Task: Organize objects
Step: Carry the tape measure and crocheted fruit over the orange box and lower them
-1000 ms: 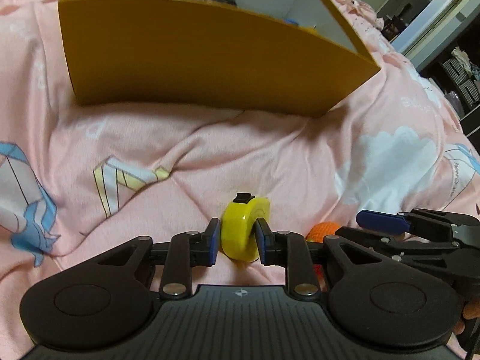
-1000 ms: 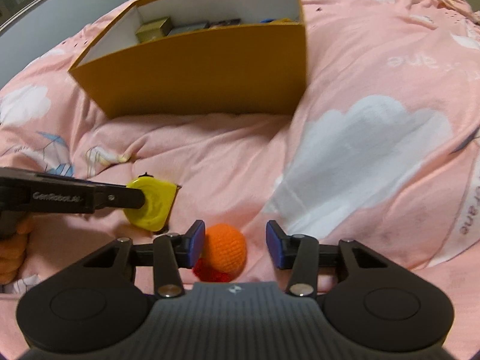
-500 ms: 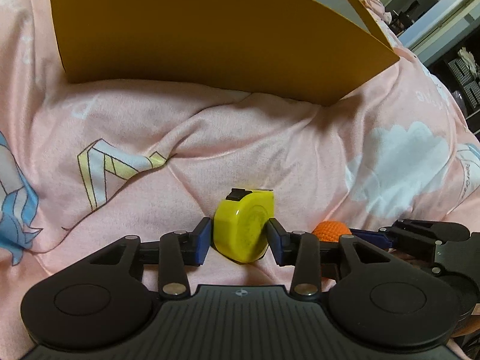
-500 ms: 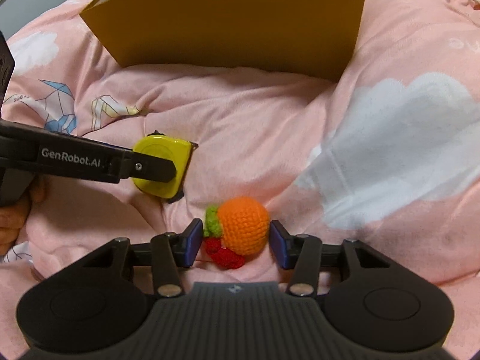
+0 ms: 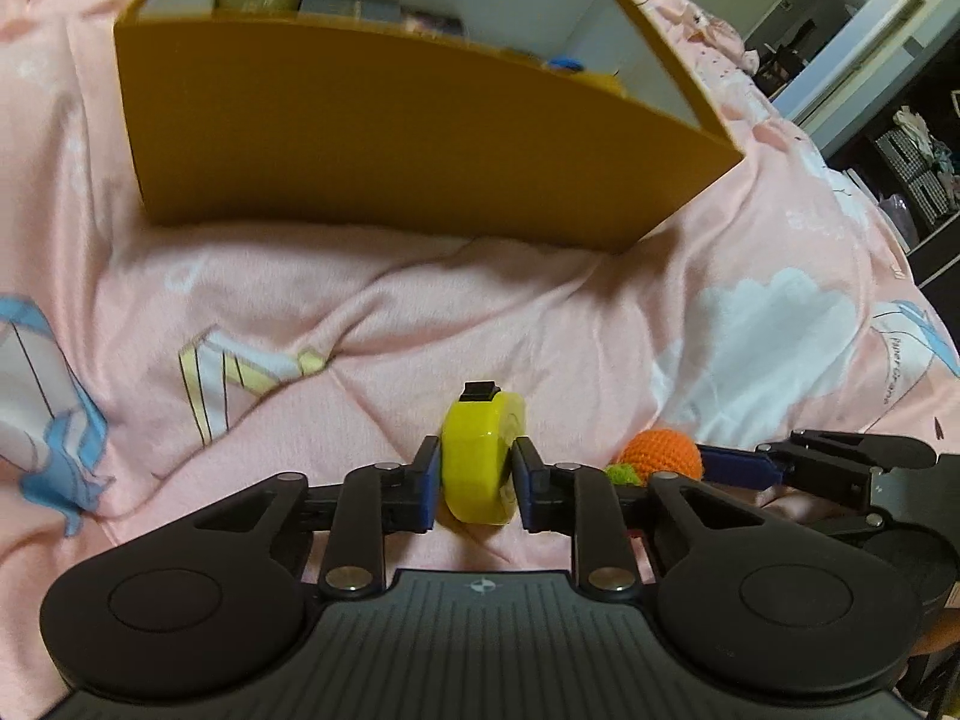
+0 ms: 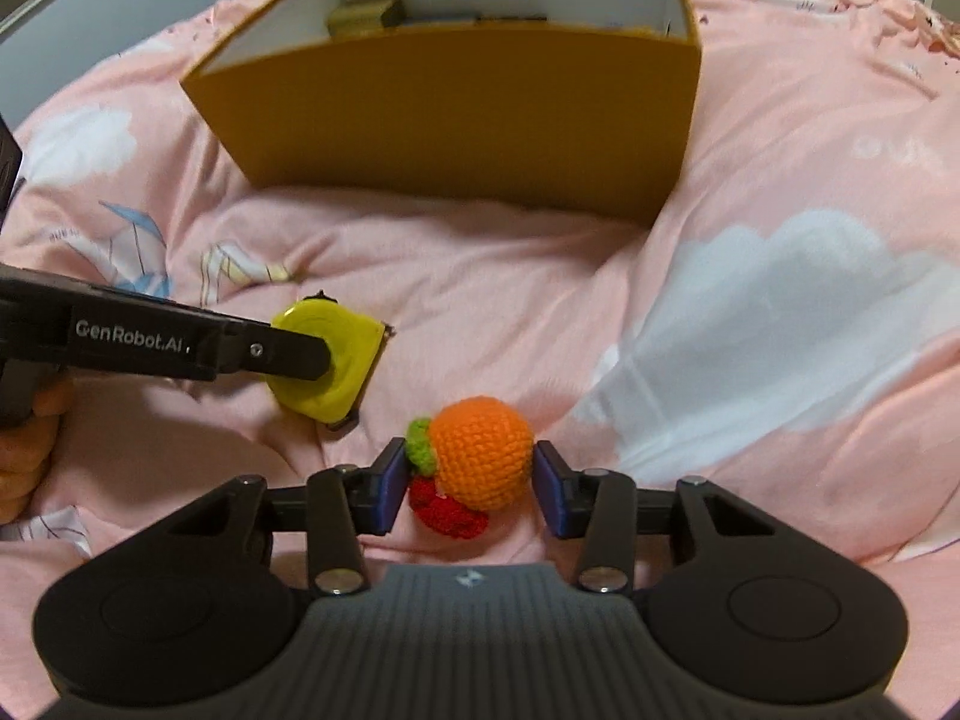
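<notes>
A yellow tape measure [image 5: 480, 468] stands on edge between the blue pads of my left gripper [image 5: 474, 477]. The jaws are closing and both pads press its flat sides. From the right wrist view the same tape measure [image 6: 336, 384] hangs at the tip of the left gripper's finger [image 6: 288, 354]. An orange crochet fruit [image 6: 483, 459] with a green leaf and a red part sits between the pads of my right gripper [image 6: 471, 483], whose jaws are closing onto it. That fruit [image 5: 660, 456] shows just right of the tape measure. Both grippers are side by side, low over the bed.
An open mustard-yellow box [image 5: 420, 138] with white inner walls stands ahead on the pink printed bedcover [image 5: 540, 312]; small boxes lie inside it [image 6: 366, 15]. A person's hand [image 6: 27, 450] holds the left gripper. Dark shelving [image 5: 912, 174] lies beyond the bed's right side.
Both views dipped low toward the bedcover half a second ago and have risen again, so the box's inside shows. The left jaws spread round the tape measure, then closed on it; the right pads closed on the fruit.
</notes>
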The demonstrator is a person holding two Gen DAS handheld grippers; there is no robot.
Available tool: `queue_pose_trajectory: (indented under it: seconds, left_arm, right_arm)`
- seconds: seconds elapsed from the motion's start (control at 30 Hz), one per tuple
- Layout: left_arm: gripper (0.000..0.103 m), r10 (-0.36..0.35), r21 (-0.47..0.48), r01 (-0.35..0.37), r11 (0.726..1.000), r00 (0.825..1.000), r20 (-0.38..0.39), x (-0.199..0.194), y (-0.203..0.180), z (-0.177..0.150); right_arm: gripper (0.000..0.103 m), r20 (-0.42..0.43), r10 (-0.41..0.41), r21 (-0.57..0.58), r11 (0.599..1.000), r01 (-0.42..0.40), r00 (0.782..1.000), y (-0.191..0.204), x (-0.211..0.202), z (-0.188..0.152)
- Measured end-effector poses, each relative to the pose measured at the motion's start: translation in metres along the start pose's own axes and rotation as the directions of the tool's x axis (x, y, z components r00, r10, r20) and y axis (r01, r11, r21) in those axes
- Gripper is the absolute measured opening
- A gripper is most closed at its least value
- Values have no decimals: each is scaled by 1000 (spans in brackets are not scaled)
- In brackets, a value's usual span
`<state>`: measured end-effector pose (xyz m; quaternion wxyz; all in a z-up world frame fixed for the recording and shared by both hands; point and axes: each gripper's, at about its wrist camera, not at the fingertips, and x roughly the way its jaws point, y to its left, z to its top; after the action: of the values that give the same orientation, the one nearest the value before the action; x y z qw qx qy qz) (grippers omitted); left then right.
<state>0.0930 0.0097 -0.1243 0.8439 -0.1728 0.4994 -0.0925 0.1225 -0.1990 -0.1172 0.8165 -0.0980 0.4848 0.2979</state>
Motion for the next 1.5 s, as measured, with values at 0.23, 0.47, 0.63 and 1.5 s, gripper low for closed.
queue_pose_trajectory:
  seconds: [0.23, 0.47, 0.63, 1.5]
  left_arm:
    - [22, 31, 47, -33, 998, 998, 47, -18, -10, 12]
    - [22, 6, 65, -12, 998, 996, 89, -37, -20, 32]
    - [22, -39, 51, 32, 998, 989, 146, -63, -24, 57]
    - [22, -93, 14, 92, 996, 983, 156, 10, -12, 229]
  right_arm:
    - [46, 84, -13, -16, 1000, 14, 996, -4, -23, 15]
    - [46, 185, -15, -72, 997, 29, 983, -2, -53, 41]
    - [46, 252, 7, -150, 988, 32, 968, 5, -76, 66]
    - [46, 212, -65, -459, 874, 158, 975, -34, 18, 233]
